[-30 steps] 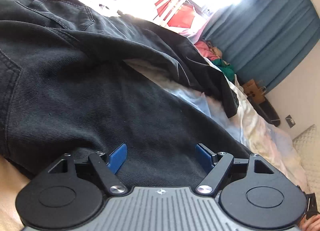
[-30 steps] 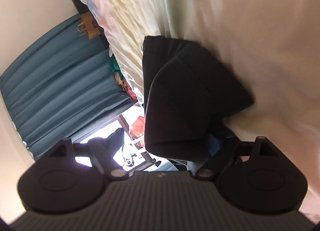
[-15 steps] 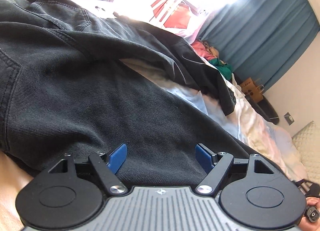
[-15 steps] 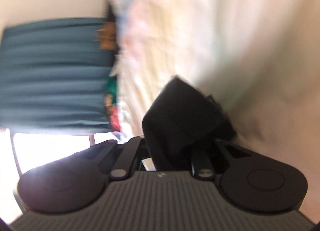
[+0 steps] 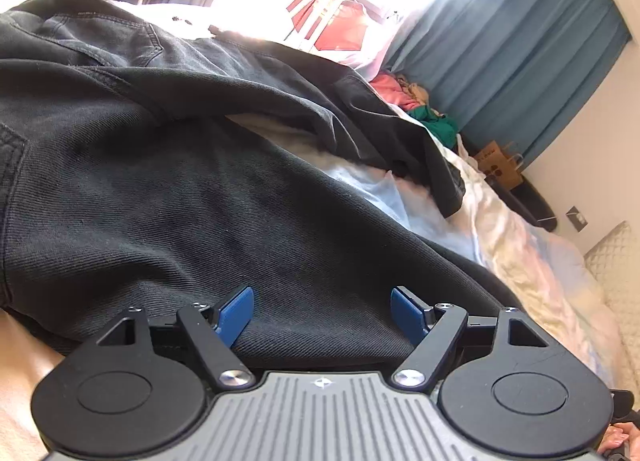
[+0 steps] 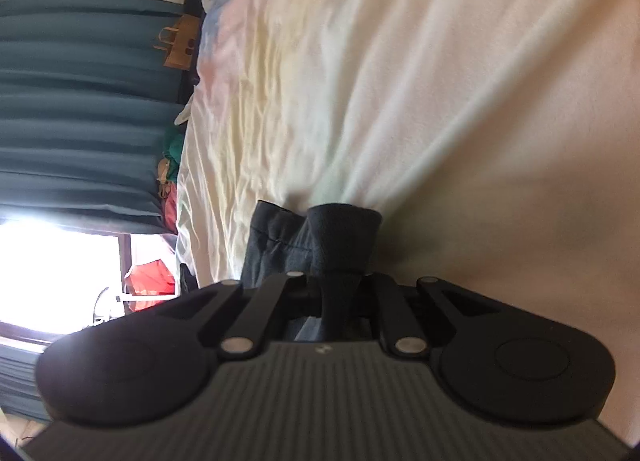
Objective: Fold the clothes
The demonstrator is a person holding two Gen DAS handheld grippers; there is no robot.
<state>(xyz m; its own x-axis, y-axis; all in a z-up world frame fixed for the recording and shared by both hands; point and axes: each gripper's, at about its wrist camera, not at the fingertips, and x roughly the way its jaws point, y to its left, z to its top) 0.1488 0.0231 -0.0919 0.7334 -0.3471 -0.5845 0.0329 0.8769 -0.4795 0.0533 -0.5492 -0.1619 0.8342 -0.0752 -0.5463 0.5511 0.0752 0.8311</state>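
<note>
Fingers of the left gripper [image 5: 322,311] stand wide apart, blue pads [image 5: 236,313] clear of each other, with nothing between them. They hover just above the black jeans [image 5: 168,197], over one broad leg panel; contact with the denim cannot be confirmed from the left wrist view.

Right gripper [image 6: 334,293]: linkages drawn in, fingers narrow and clamped on a bunched fold of the black jeans [image 6: 340,237]. The cloth is gathered into a thick pinch between the fingers, and a hemmed edge shows just to the left of it. The fingertips themselves are hidden by the fabric.

Jeans lie spread over a bed with a pale, wrinkled sheet [image 5: 520,253]. In the left wrist view a back pocket is visible at upper left, and a second leg runs across toward the far side, its end draped on the sheet.

Background: teal curtains [image 5: 520,41] at a bright window, a red item [image 5: 344,25] on a rack, a heap of pink and green clothes [image 5: 416,101] at the bed's far edge, a brown paper bag [image 5: 500,165] on the floor near the wall.
</note>
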